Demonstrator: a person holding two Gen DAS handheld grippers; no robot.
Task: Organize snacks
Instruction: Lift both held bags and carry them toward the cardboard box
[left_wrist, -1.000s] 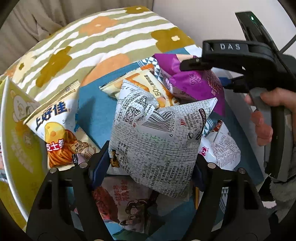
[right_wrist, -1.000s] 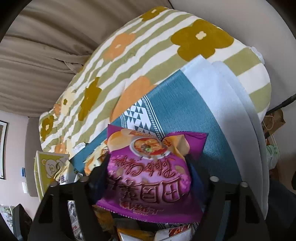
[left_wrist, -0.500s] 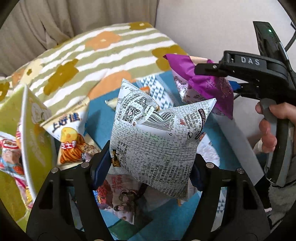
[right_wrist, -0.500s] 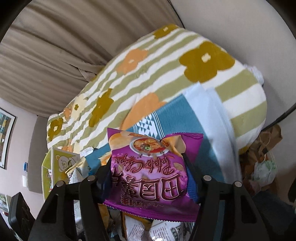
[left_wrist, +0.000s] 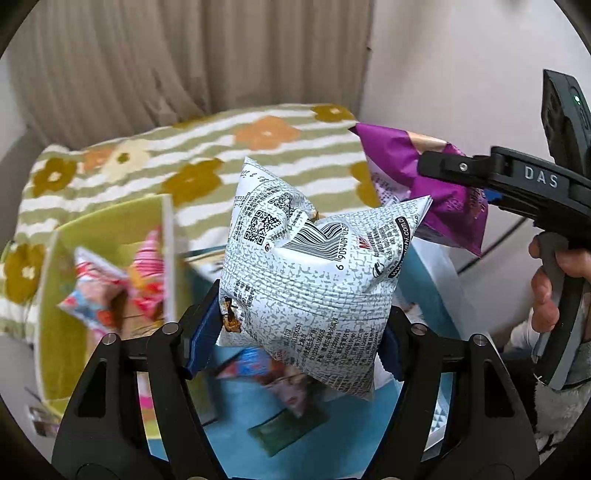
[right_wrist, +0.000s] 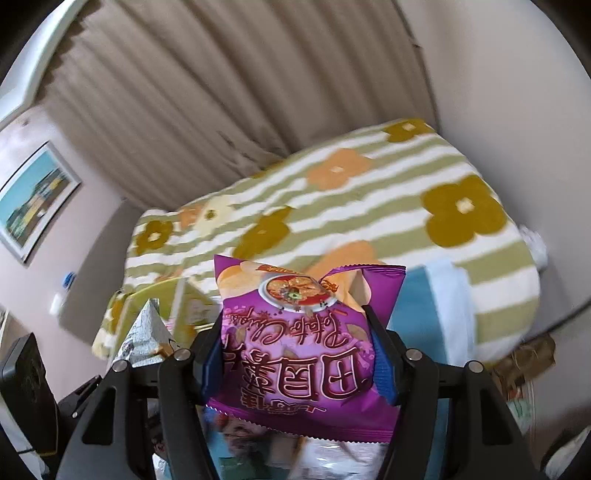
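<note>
Plainly, the left gripper (left_wrist: 301, 334) had its blue pads pressed against both sides of a puffed white foil snack bag printed with grey text, a barcode and a QR code (left_wrist: 314, 273). That bag stood up between the black fingers, its lower corner hanging below them, clear of the teal cloth (left_wrist: 236, 417) underneath. The right gripper (right_wrist: 299, 363) was likewise clamped on a purple crinkled snack bag with a bowl picture (right_wrist: 303, 343) (its lettering upside down to the camera), the bag's sealed top rising above the fingertips and its bottom edge drooping beneath them. Its jaws had just been closing a little on that bag. Seen from the left wrist, the purple bag was up and to the right of the white one, nearly touching its corner. A yellow-green open box (left_wrist: 74, 295) with colourful packets (left_wrist: 110, 291) inside sat to the left, on the green-and-white striped flowered blanket (left_wrist: 207, 162).
</note>
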